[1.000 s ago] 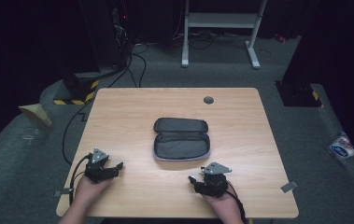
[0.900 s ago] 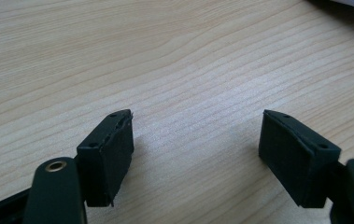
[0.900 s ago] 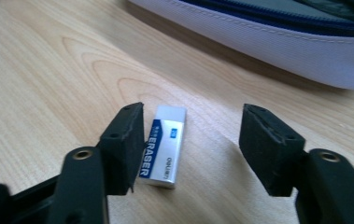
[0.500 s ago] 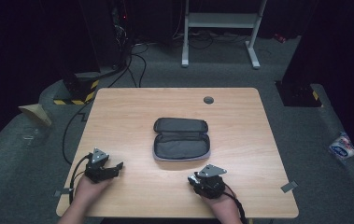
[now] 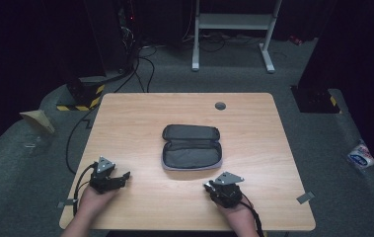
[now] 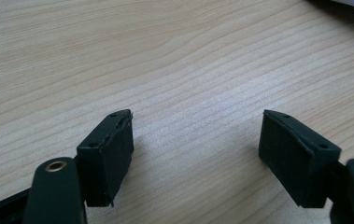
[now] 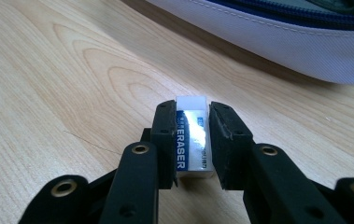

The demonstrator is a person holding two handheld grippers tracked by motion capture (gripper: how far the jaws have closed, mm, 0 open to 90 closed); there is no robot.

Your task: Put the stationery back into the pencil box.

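Note:
A grey pencil case [image 5: 192,147] lies unzipped and open at the middle of the wooden table [image 5: 140,113]. Its pale edge with the blue zip [image 7: 277,32] crosses the top of the right gripper view. My right gripper [image 5: 209,186] rests on the table just in front of the case. Its jaws have just been closing and now press on a white eraser [image 7: 192,135] in a blue-and-silver sleeve printed ERASER. My left gripper [image 5: 126,176] sits at the table's front left, jaws wide apart over bare wood, as the left gripper [image 6: 195,140] view shows.
A dark round grommet [image 5: 220,105] is set into the table near its far edge. Beyond the table stand a white metal frame [image 5: 234,29] and cables on grey carpet. A blue-and-white packet [image 5: 361,157] lies on the floor at the right.
In the high view the right gripper's jaws have drawn together at the same spot. Both hands have stayed where they were, and the case has not moved.

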